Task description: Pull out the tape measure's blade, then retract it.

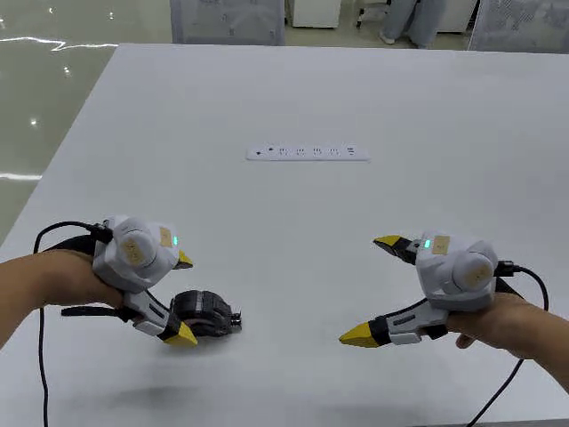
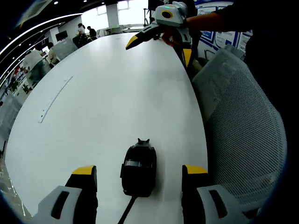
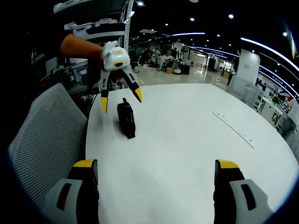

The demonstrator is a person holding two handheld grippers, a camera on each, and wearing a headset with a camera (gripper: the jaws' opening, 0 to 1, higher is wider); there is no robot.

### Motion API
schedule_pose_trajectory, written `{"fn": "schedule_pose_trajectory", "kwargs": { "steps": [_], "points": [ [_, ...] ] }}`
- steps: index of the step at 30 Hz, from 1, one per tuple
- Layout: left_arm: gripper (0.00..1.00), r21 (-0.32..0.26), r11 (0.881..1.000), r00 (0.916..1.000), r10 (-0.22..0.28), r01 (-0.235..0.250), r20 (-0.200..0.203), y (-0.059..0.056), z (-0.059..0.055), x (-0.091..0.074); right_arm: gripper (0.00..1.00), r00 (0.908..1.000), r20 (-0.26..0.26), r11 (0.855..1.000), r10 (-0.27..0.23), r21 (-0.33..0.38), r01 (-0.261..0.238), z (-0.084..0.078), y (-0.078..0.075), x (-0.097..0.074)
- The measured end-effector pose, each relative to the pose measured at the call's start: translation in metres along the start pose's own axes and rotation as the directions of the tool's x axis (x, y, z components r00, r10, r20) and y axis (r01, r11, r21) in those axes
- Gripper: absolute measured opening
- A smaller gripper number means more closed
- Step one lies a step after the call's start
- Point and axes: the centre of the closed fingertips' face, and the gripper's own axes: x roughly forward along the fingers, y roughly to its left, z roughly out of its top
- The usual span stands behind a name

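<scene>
Tape measure (image 1: 204, 311) lies on the white table (image 1: 311, 98) near the person's edge, between the two jaws of the left gripper (image 1: 184, 298). In the head view that gripper's nearer yellow tip covers part of the case. The left gripper view shows bare table on both sides of the case, so the jaws stand open and apart from it, gripping nothing. The case is black, rounded and slightly glossy, and its markings are too dark to read. A small tab sticks out at its far end. A thin dark strap trails from its near end and is cut off at the bottom of the left gripper view. The right gripper (image 1: 372, 287) is well apart over plain tabletop, its jaws spread wide and empty. Both grippers have smooth pale-grey shells, black arms and pointed yellow tips. A flat white power strip (image 1: 307, 152) lies farther back. A grey mesh chair (image 2: 243, 121) stands beside the table.
</scene>
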Motion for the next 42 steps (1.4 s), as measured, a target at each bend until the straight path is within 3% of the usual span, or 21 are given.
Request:
{"fn": "schedule_pose_trajectory", "kwargs": {
  "steps": [6,7,9,13,18,20,26,32,37,42],
  "points": [
    [0.61,0.016,1.0,0.9997,-0.016,0.016,-0.02,-0.002,0.003,0.008,1.0,0.9998,0.008,1.0,0.016,-0.004,-0.016,0.008,0.005,0.009],
    [0.6,0.052,0.998,0.9976,-0.032,0.035,-0.062,0.001,0.0,0.02,1.0,0.9985,0.029,0.999,0.046,0.002,-0.047,0.022,0.012,0.027],
    [0.53,0.089,0.996,0.9955,-0.018,0.026,-0.093,0.003,-0.003,0.023,1.0,0.9974,0.019,0.997,0.069,-0.026,-0.069,0.023,0.018,0.034],
    [0.51,0.084,0.995,0.9945,-0.041,0.049,-0.096,-0.002,-0.001,0.028,1.0,0.9954,0.012,0.994,0.096,-0.049,-0.095,0.027,0.025,0.044],
    [0.33,0.115,0.991,0.9908,-0.053,0.068,-0.125,-0.004,-0.003,0.031,0.99,0.9926,0.007,0.991,0.121,-0.06,-0.12,0.031,0.029,0.056],
    [0.3,0.118,0.992,0.9914,-0.034,0.049,-0.126,0.0,-0.003,0.031,0.99,0.991,-0.002,0.989,0.134,-0.059,-0.134,0.03,0.032,0.062],
    [0.3,0.151,0.987,0.9898,-0.029,0.05,-0.14,-0.002,-0.003,0.031,0.94,0.9856,-0.036,0.982,0.165,-0.084,-0.168,0.024,0.04,0.076],
    [0.29,0.157,0.987,0.9886,-0.022,0.045,-0.149,-0.004,-0.004,0.031,0.87,0.9779,-0.011,0.97,0.209,-0.123,-0.208,0.034,0.05,0.09],
    [0.29,0.149,0.988,0.989,-0.019,0.041,-0.147,-0.003,-0.004,0.03,0.81,0.9773,-0.011,0.969,0.212,-0.124,-0.211,0.035,0.051,0.092],
    [0.29,0.125,0.991,0.9888,-0.018,0.037,-0.148,-0.003,-0.005,0.031,0.72,0.9687,-0.028,0.954,0.247,-0.168,-0.248,0.04,0.062,0.118]
  ]
}}
